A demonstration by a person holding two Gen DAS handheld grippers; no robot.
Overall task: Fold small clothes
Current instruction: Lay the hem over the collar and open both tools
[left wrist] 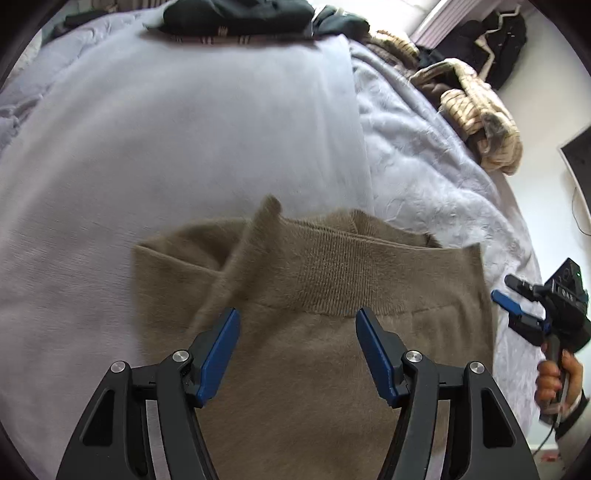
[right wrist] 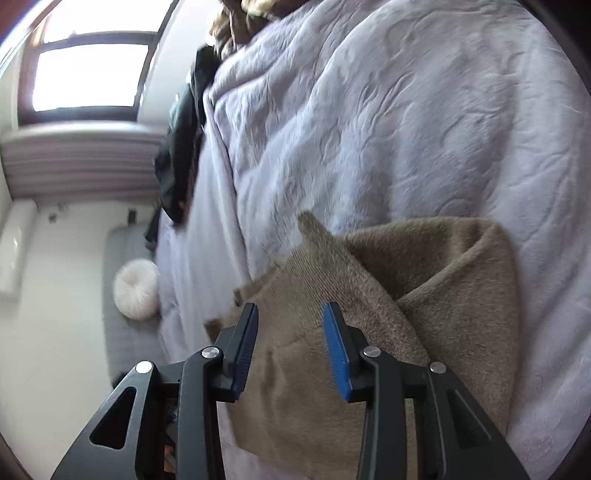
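Observation:
A tan knit garment with a ribbed band lies partly folded on the pale lilac bedcover. My left gripper hangs over it with its blue pads spread wide apart and nothing between them. In the left wrist view my right gripper shows at the far right, held by a hand. In the right wrist view the same garment lies below my right gripper, whose jaws stand apart over the ribbed band with no cloth pinched.
A dark clothes pile lies at the far end of the bed. A cream and brown striped garment sits at the bed's right edge. Beside the bed are a white round cushion, the floor and a window.

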